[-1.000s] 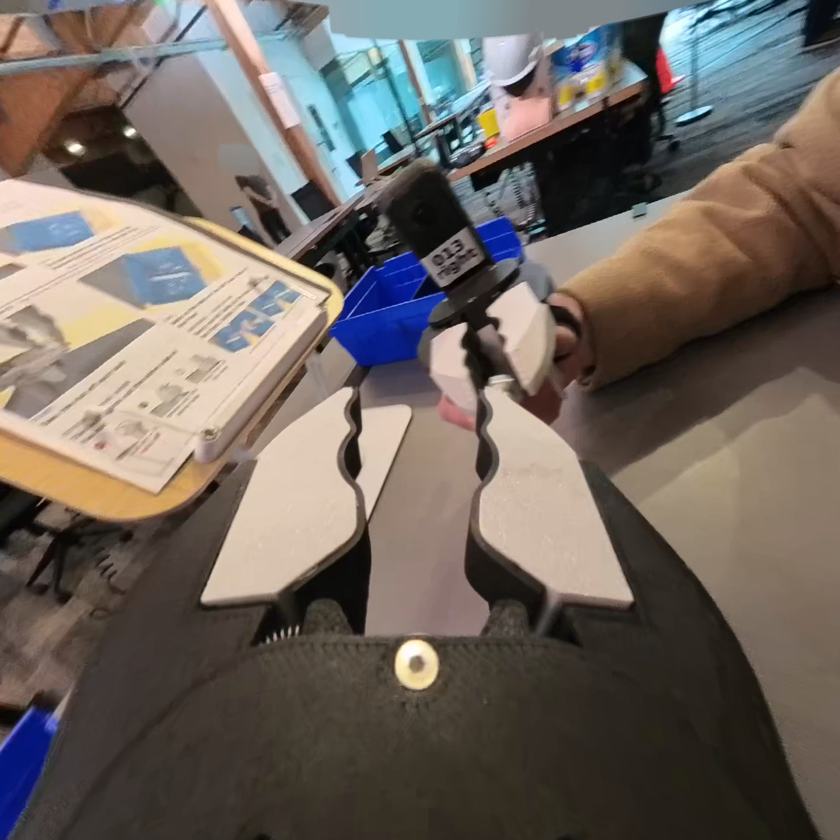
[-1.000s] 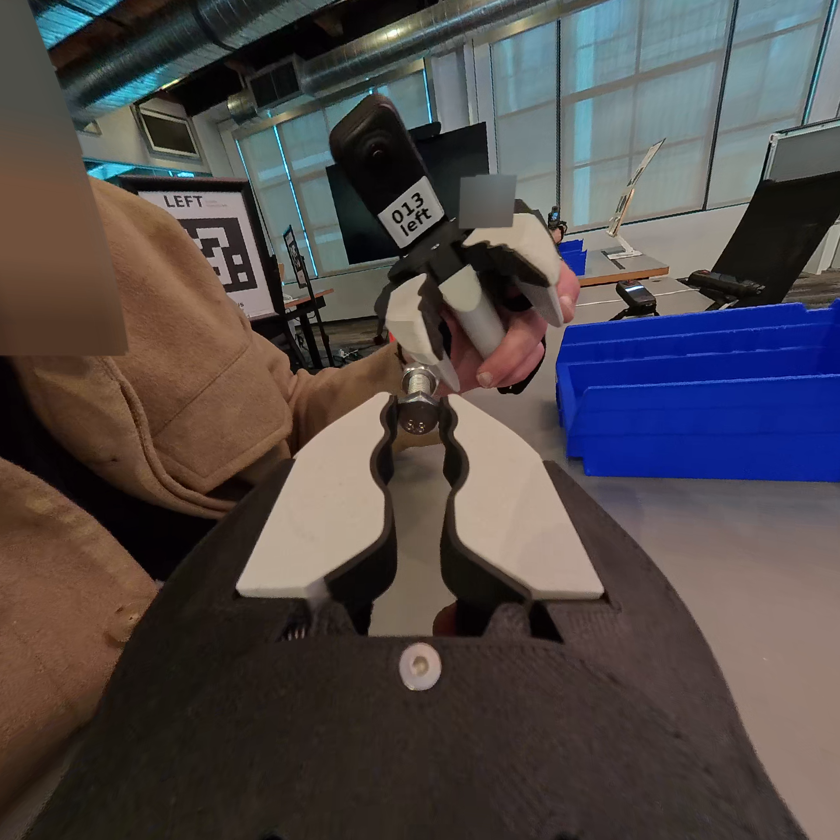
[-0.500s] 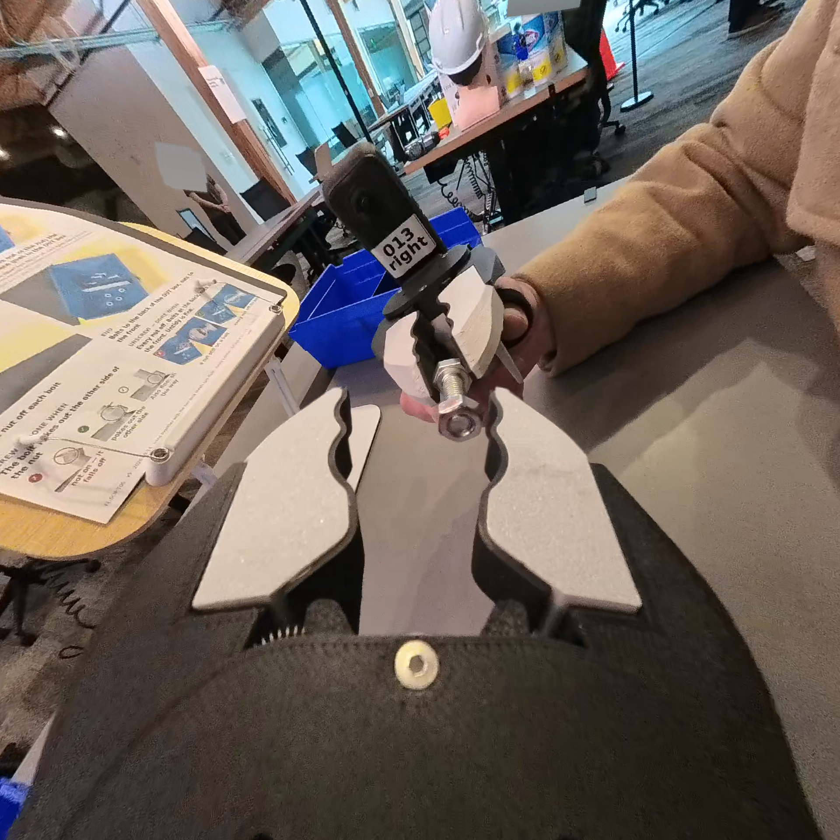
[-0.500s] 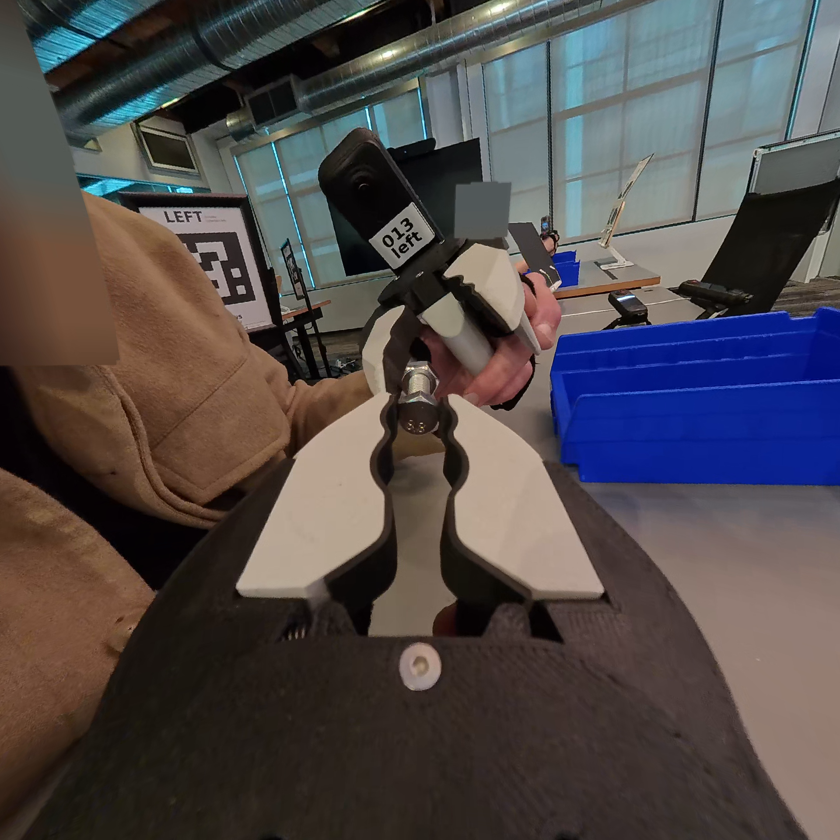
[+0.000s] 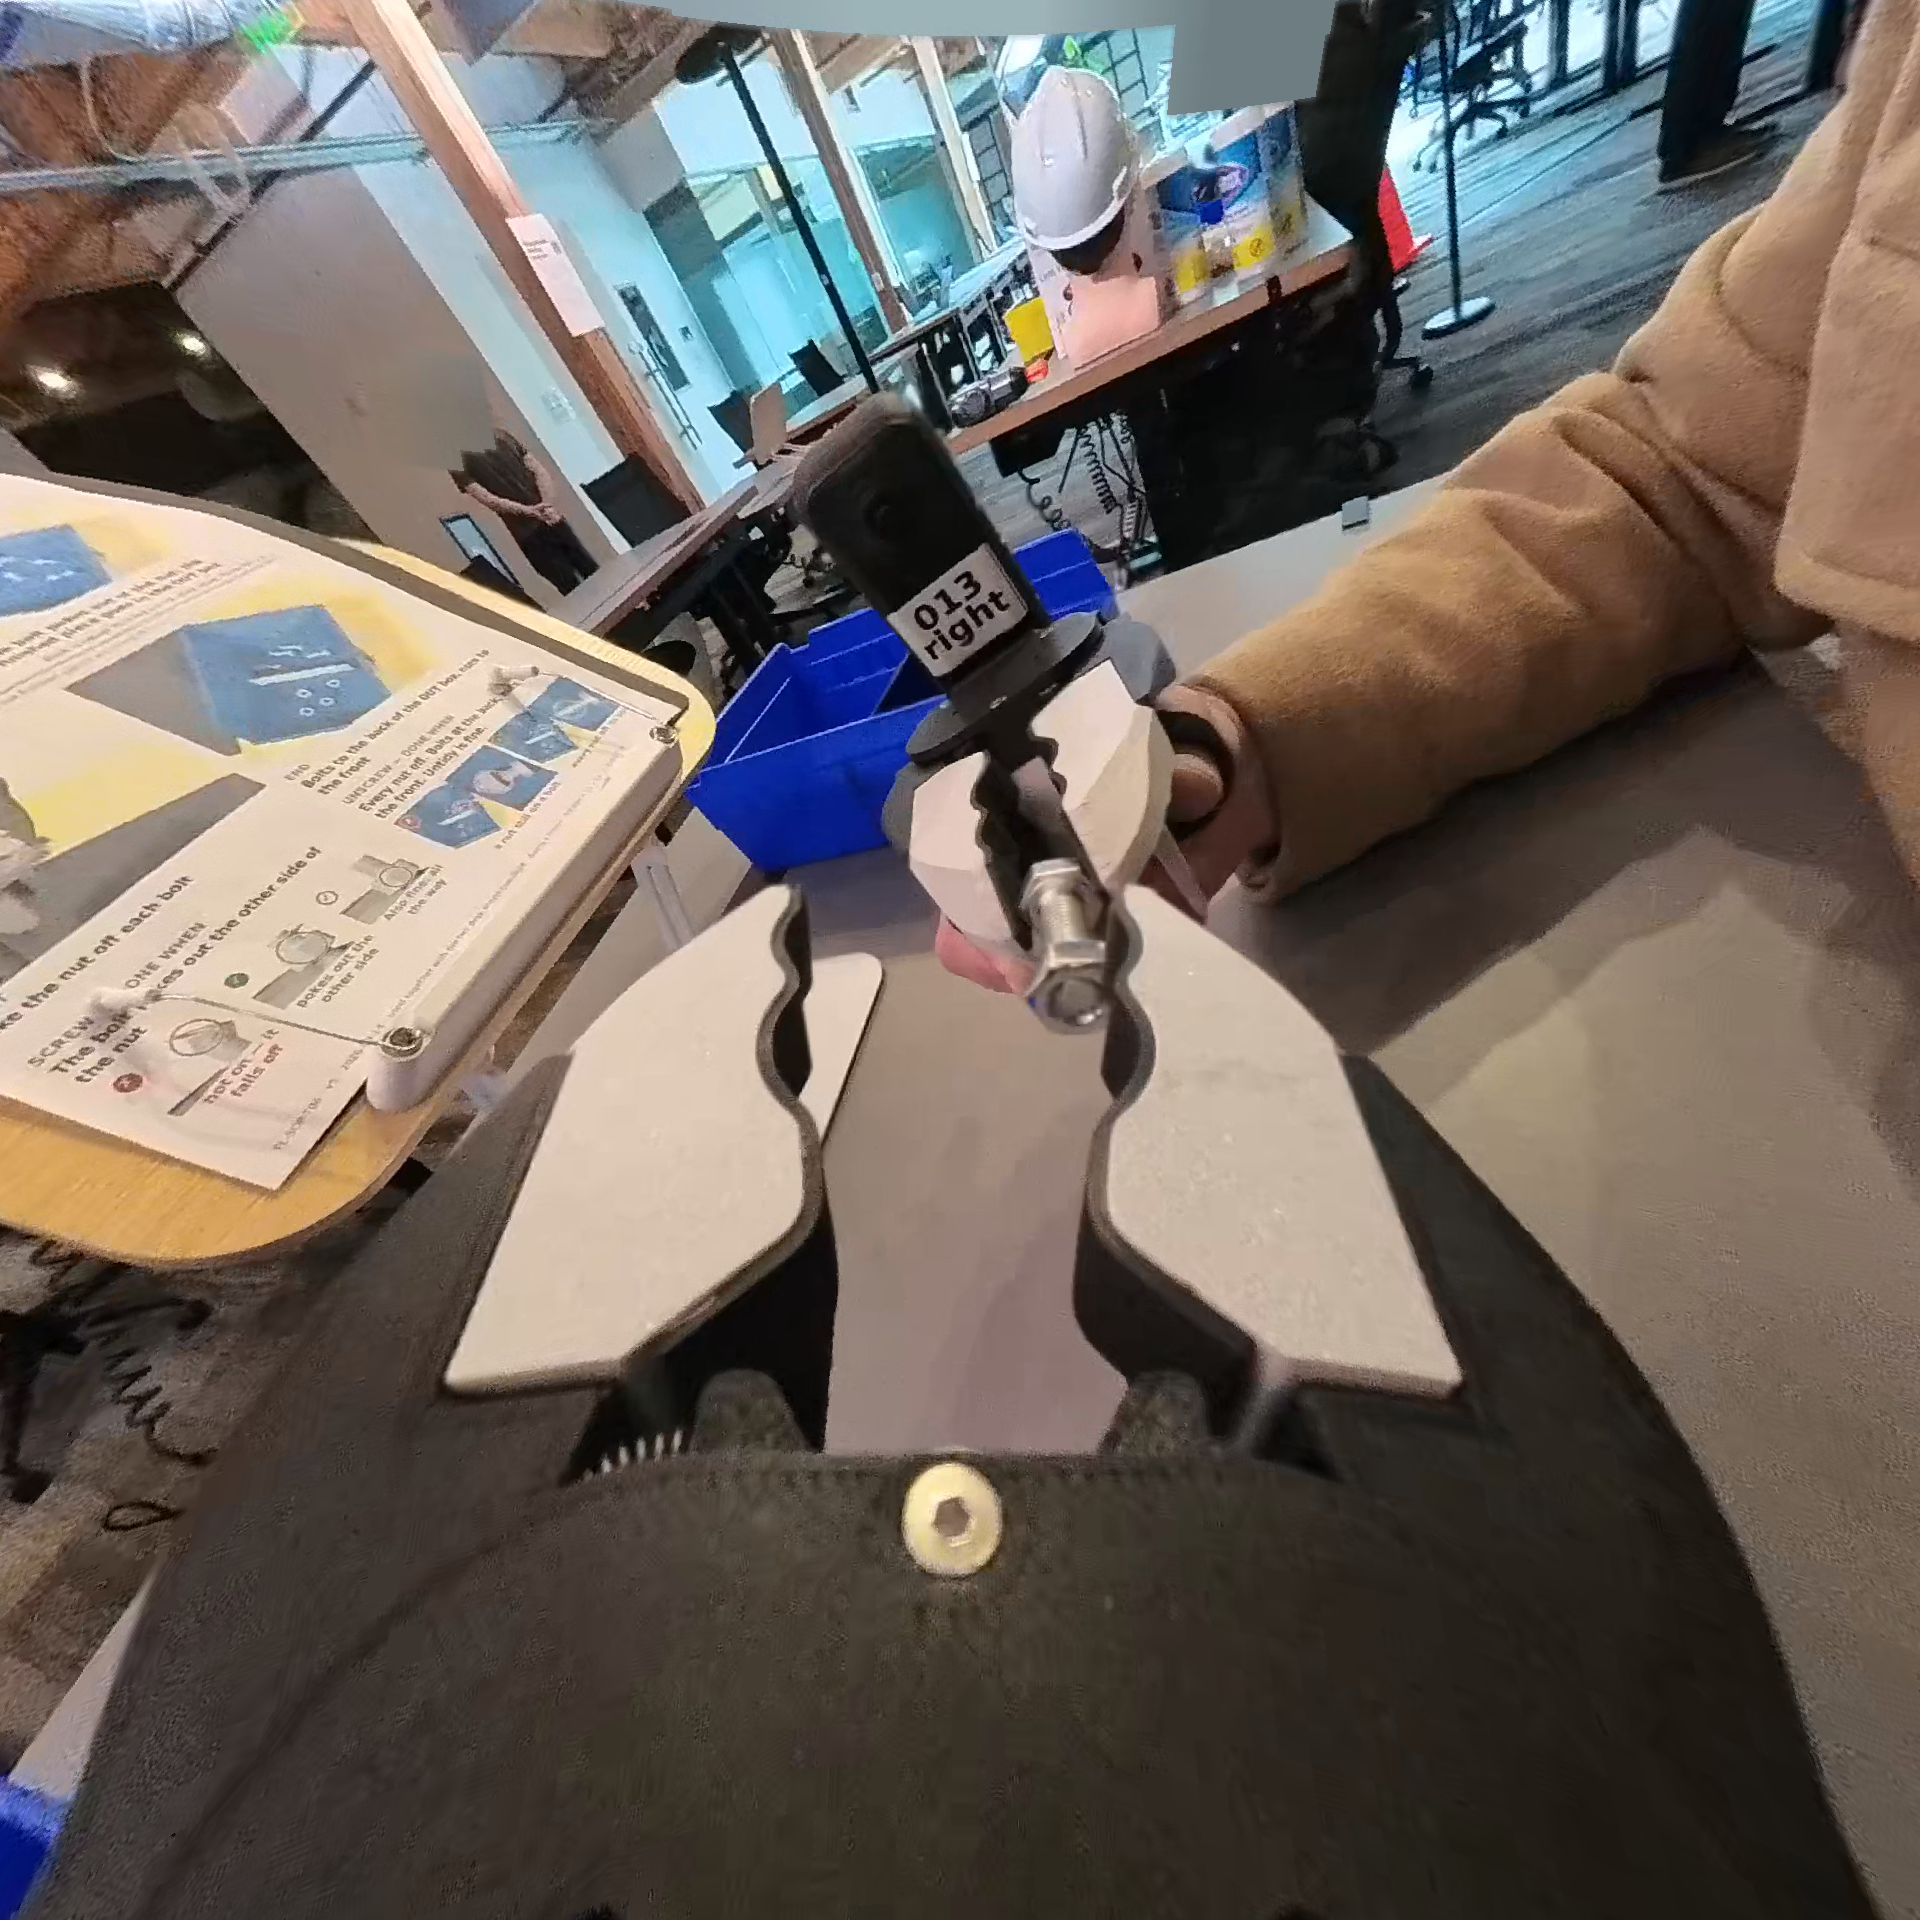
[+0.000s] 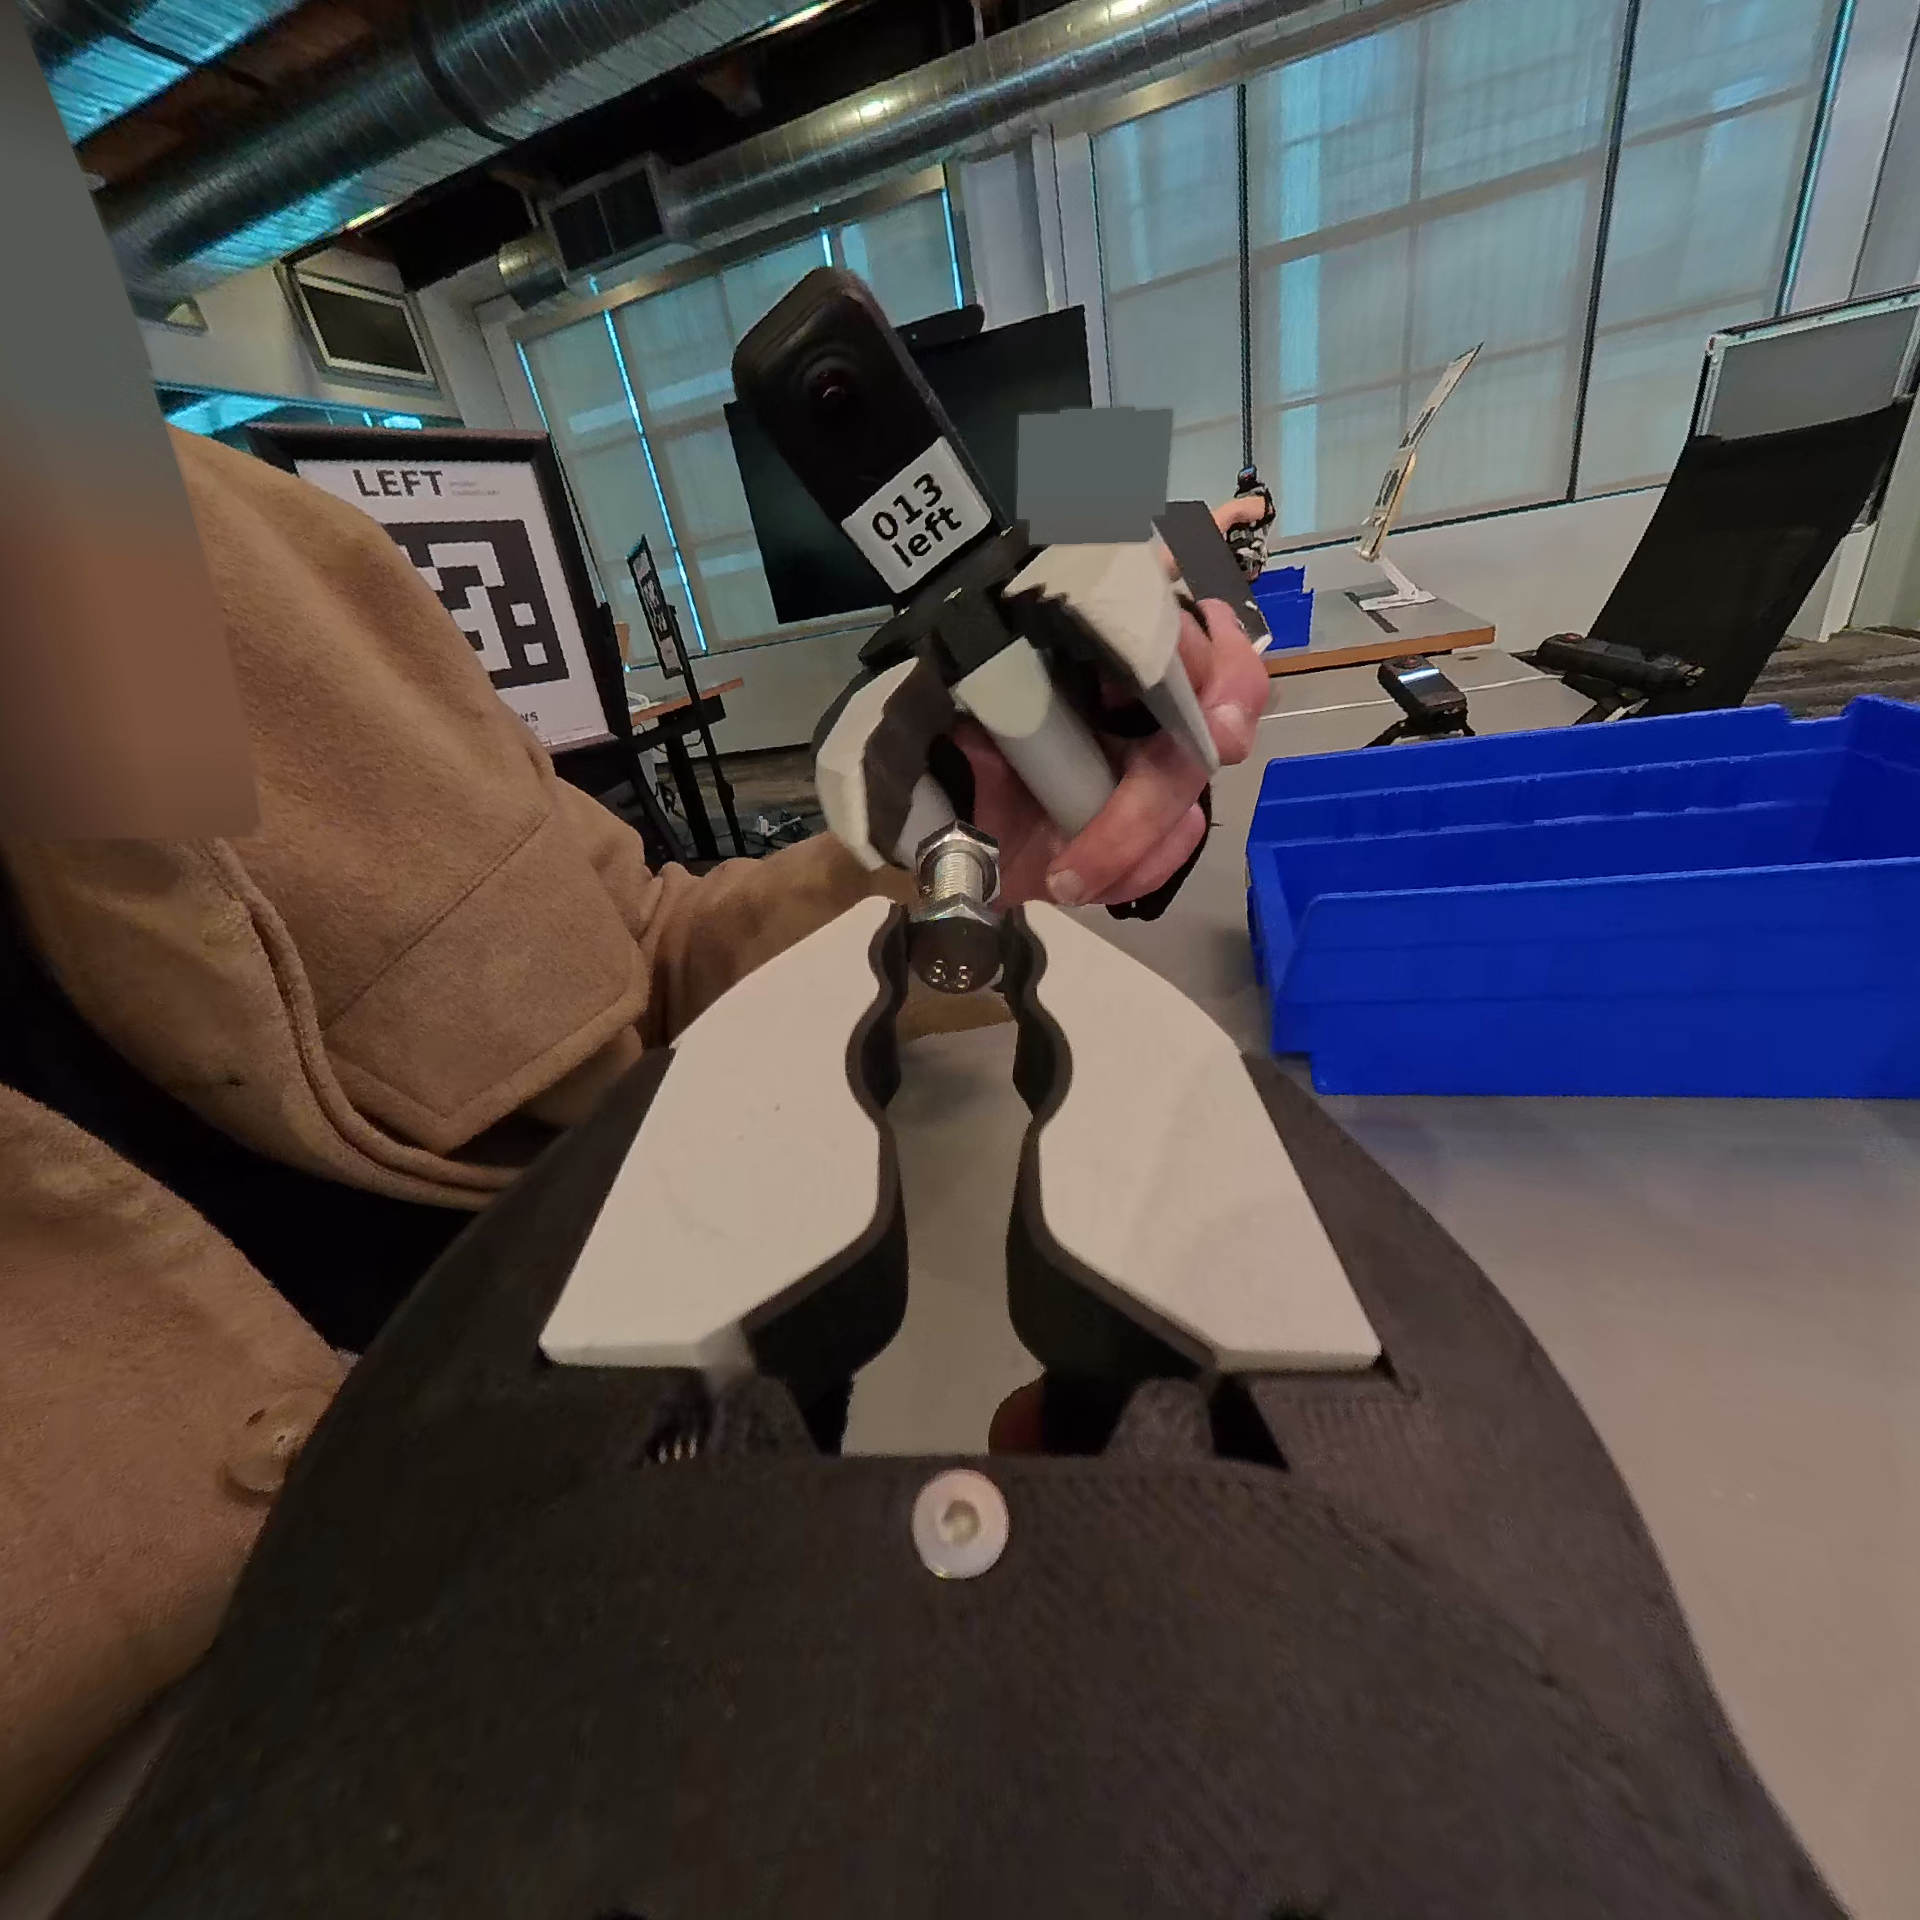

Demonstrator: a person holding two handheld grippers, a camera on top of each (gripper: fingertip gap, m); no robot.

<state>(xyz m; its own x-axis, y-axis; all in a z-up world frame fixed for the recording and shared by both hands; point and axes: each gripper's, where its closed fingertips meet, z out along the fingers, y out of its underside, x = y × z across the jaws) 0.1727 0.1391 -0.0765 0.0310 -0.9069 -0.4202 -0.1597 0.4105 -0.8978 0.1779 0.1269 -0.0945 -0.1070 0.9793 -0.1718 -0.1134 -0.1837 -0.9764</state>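
Above the grey table, your right gripper clamps a bolt; your left gripper gapes beside its nut.

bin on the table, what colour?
Blue: the bin is solid bright blue plastic; right wrist view shows it best.

Left wrist view: mounted on left gripper, facing along its fingers, close, low over grey bench. Right wrist view: mounted on right gripper, same low close aim. Views face each other; shared: bolt, bench, blue bins
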